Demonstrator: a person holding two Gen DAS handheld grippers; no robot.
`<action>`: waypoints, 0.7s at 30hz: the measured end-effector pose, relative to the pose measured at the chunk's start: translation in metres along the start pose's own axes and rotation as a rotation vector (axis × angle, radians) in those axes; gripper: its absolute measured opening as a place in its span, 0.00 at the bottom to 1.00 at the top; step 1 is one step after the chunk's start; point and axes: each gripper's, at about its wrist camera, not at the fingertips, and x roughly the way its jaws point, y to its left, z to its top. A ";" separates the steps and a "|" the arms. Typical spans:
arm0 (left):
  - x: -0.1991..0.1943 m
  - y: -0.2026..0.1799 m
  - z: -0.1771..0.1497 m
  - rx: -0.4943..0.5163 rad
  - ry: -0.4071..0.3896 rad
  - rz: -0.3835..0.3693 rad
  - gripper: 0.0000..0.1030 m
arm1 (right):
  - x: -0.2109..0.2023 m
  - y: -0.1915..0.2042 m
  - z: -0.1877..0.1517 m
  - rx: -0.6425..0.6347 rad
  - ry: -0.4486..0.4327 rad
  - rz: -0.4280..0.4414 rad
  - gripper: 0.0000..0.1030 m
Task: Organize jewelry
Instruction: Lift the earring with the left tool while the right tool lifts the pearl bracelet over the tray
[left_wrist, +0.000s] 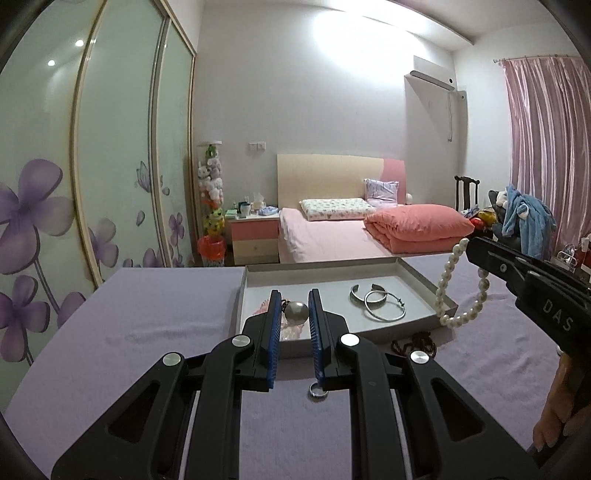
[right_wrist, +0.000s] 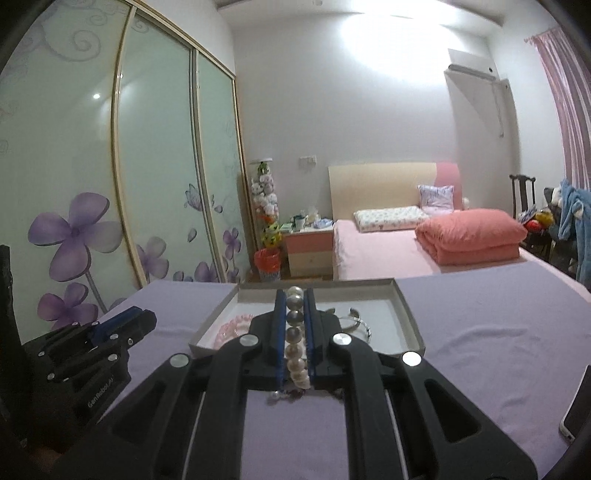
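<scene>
A shallow grey tray (left_wrist: 428, 284) (right_wrist: 406, 310) lies on the purple cloth. It holds silver bangles (left_wrist: 384, 304), a round silver pendant (left_wrist: 296, 313) and pink beads (right_wrist: 232, 328). My left gripper (left_wrist: 294, 306) is open, low over the tray's near left part, with the pendant showing between its blue pads. My right gripper (right_wrist: 294, 306) is shut on a white pearl bracelet (right_wrist: 295, 332); in the left wrist view the bracelet (left_wrist: 458, 291) hangs from it above the tray's right edge. A small silver ring (left_wrist: 317, 391) and dark red beads (left_wrist: 413, 343) lie on the cloth.
A bed with a pink folded quilt (left_wrist: 417, 227) stands beyond the table. Sliding wardrobe doors (left_wrist: 110, 166) run along the left. A phone's corner (right_wrist: 576, 410) lies at the table's right edge.
</scene>
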 end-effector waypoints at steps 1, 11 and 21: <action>0.000 -0.001 0.001 0.001 -0.004 0.002 0.15 | -0.001 0.001 0.000 -0.002 -0.005 -0.004 0.10; 0.006 0.000 0.009 -0.005 -0.042 0.008 0.15 | 0.003 0.005 0.009 -0.034 -0.078 -0.057 0.10; 0.024 -0.002 0.022 -0.017 -0.065 0.016 0.15 | 0.023 0.004 0.022 -0.038 -0.126 -0.098 0.10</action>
